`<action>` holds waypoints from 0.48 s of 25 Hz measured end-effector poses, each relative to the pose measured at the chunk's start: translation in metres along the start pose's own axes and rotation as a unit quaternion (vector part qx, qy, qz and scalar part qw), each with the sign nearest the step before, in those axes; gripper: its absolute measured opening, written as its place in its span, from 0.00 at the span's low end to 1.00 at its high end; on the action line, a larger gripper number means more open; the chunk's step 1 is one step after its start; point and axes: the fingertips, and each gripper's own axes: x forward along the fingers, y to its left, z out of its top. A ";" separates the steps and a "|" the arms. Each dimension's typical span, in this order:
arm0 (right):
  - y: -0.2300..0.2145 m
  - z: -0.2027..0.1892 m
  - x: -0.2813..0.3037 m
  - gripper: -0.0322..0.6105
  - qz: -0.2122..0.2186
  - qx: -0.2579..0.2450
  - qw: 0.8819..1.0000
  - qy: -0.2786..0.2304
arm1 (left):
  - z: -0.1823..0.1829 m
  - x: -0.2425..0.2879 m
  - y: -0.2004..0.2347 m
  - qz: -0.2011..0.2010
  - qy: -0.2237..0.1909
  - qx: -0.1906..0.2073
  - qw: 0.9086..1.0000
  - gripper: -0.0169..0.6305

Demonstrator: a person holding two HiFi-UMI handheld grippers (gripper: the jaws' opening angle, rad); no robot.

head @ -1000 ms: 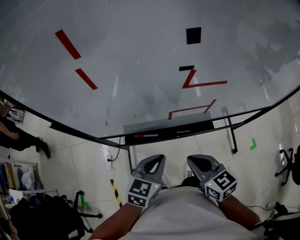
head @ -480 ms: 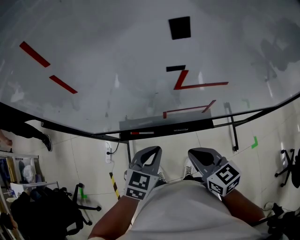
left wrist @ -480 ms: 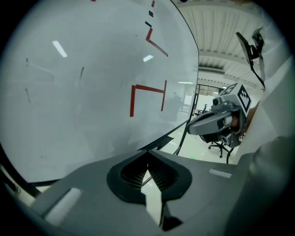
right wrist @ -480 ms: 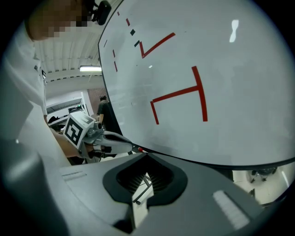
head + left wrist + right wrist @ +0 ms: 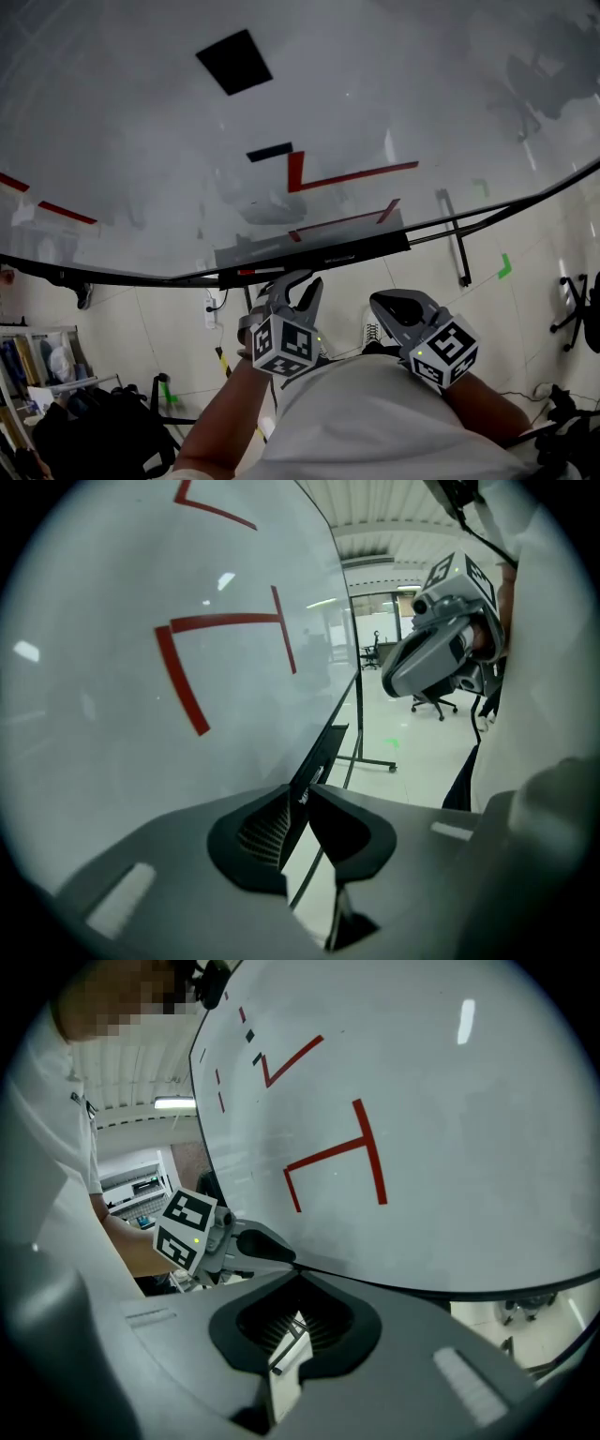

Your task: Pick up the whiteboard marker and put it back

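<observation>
The tray is a dark, shallow ledge running along the bottom edge of the whiteboard. It holds the whiteboard marker, a thin red-and-white stick lying flat along the tray's length near its left end. A small pale mark sits further right in the tray, too small to make out.

The left gripper hangs just below the tray, under the marker's end, not touching it. Its own view shows the jaws drawn together to a thin slit with nothing between them. The right gripper is below the tray's middle, a little lower than the left one, and its jaw tips meet with nothing held.

Above the tray, the whiteboard carries red line marks and two black patches. Whether these are tape or magnets cannot be told.

In the left gripper view the tray shows only edge-on through the slit, and the marker cannot be picked out there. The right gripper view shows the board's lower rim but not the inside of the tray. The person's pale shirt hides the floor straight below the tray. Left of it, a dark bag is cut off by the picture's edge.
</observation>
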 end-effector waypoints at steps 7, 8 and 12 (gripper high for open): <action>-0.018 -0.003 -0.011 0.05 -0.017 0.007 1.000 0.000 | 0.001 0.040 -0.011 -0.043 0.041 0.089 0.994 0.15; -0.021 -0.003 -0.012 0.05 -0.018 0.008 1.000 0.001 | 0.000 0.045 -0.011 -0.045 0.048 0.102 0.993 0.15; -0.028 -0.007 -0.015 0.05 -0.022 0.015 1.000 0.005 | -0.009 0.064 -0.012 -0.061 0.084 0.146 0.984 0.18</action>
